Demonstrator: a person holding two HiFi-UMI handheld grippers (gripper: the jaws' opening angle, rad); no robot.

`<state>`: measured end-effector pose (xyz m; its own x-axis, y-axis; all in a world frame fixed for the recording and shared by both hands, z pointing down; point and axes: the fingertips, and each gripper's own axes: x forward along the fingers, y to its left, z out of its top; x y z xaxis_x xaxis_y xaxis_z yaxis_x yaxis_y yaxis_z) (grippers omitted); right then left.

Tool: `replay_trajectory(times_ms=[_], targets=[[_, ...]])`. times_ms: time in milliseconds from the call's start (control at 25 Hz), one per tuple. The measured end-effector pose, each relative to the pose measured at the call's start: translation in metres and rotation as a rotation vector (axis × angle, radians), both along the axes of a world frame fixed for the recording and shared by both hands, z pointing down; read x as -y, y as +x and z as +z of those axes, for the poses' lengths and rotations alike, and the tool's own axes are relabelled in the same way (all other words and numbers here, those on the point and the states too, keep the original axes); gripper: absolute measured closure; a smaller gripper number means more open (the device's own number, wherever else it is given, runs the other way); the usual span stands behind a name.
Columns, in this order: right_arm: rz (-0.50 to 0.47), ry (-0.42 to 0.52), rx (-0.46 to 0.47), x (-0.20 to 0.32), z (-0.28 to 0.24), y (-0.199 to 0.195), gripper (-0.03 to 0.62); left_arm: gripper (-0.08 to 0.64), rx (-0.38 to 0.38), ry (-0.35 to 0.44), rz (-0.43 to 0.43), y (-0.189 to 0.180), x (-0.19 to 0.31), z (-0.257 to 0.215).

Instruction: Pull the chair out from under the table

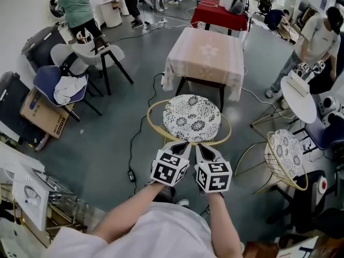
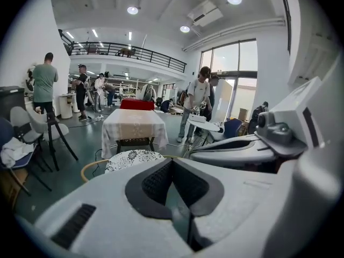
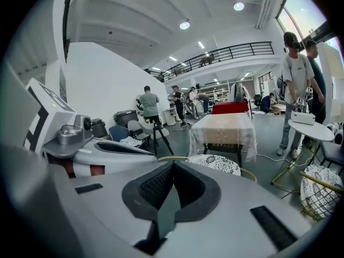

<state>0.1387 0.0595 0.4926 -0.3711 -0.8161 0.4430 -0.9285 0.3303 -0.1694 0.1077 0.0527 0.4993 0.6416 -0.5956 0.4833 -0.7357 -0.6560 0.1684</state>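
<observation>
Closest in, the left gripper [image 1: 181,145] and the right gripper [image 1: 203,148] were held side by side at the ends of the person's outstretched arms. Each had its jaws pressed together with nothing visible between the pads. Their tips lay at the near edge of the chair [image 1: 192,117], right by its yellow hoop [image 1: 155,123]; whether they touched it could not be told. The chair, with a round flower-patterned seat, stood just in front of the table [image 1: 207,55], its seat clear of the pale cloth's near edge. A second chair [image 1: 285,153] with a like pattern stood off to the right.
</observation>
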Motion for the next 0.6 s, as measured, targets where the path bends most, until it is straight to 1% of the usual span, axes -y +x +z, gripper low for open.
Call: replay_trajectory(times_ms=[240, 600], targets=[[-0.014, -0.002, -0.008, -0.0014, 0.0004, -0.0051, 0.591, 0.555, 0.004, 0.001, -0.012, -0.005, -0.0009, -0.0002], [-0.029, -0.001, -0.007, -0.0042, 0.0032, -0.0051, 0.591, 0.555, 0.012, -0.003, -0.008, -0.0007, -0.0036, 0.0025]])
